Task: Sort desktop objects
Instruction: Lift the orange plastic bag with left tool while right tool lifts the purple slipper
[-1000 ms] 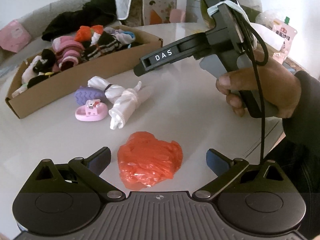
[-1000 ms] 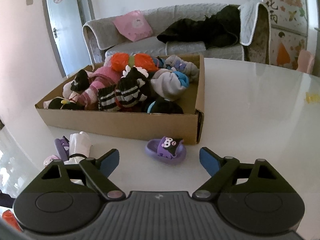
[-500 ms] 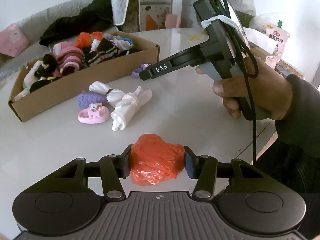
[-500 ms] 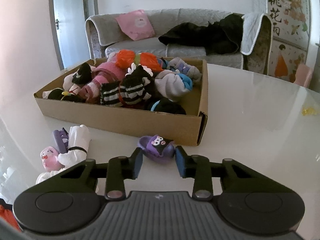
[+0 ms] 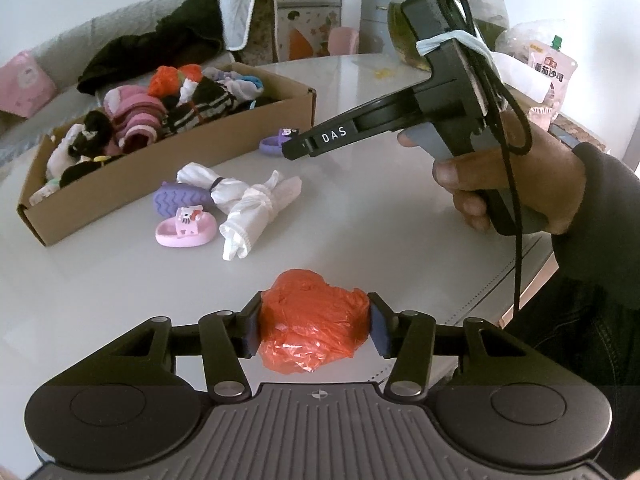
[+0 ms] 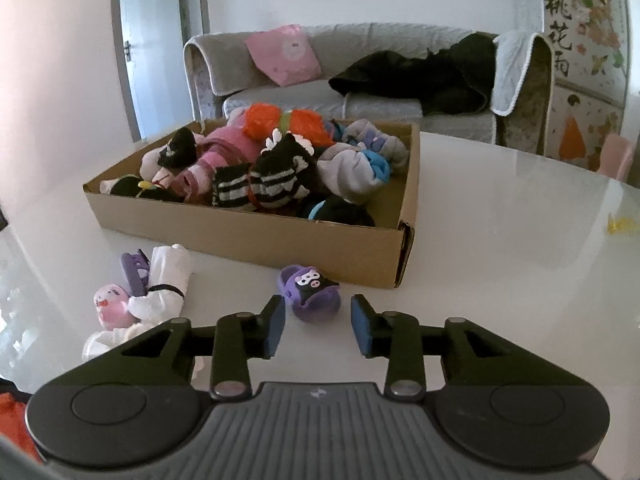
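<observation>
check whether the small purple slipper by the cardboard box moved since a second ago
No. The small purple slipper still lies by the near right corner of the cardboard box; only the camera view shifted.

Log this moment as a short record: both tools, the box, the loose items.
left tool: jaws just closed, pads pressing the red bag
right tool: jaws just closed in, then eased apart; purple slipper at its tips, not gripped
cardboard box: full of socks
loose on table: pink slipper, white socks, sole-up slipper
</observation>
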A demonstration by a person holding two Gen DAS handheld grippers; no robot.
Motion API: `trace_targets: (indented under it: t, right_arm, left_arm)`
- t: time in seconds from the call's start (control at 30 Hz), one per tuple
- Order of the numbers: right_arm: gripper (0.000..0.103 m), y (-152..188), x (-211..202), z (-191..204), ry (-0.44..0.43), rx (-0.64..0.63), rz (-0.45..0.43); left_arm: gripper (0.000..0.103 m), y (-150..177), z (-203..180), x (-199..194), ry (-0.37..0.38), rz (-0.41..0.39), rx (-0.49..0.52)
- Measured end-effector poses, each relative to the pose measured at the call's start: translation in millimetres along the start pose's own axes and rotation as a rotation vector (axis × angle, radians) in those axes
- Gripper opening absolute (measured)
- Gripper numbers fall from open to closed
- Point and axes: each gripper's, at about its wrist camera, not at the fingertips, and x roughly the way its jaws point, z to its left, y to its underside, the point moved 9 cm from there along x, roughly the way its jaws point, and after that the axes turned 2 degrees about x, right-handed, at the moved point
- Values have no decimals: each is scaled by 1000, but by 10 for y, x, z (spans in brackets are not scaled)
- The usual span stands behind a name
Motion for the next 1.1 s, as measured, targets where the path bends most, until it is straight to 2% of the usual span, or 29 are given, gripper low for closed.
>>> trace_targets:
  t: [0.23,0.27,0.33,0.47,0.83,1.1]
  right_arm:
    - [38,-41,129,84,-23,-45,23]
    - [41,-46,144,103,-25,-52,24]
    - [39,-33,138,136,-30,-61,28]
    - [27,11,74,204,-35,-84,31]
    - [26,-18,-69,156,-66,-20,0]
    - [26,77,-44,178,-48,-58,22]
  left_arm:
    - [58,3,25,-6,-2,1,-3]
    - [59,5,31,-7,-3,1,-5]
    - [59,4,52,-4,-6,1,-11]
    - [59,-2,91,-1,-10,5,-22]
    - [59,-31,195,-63,-25,-15,-44]
    - [59,-61,252,-70,-31,-22,-61]
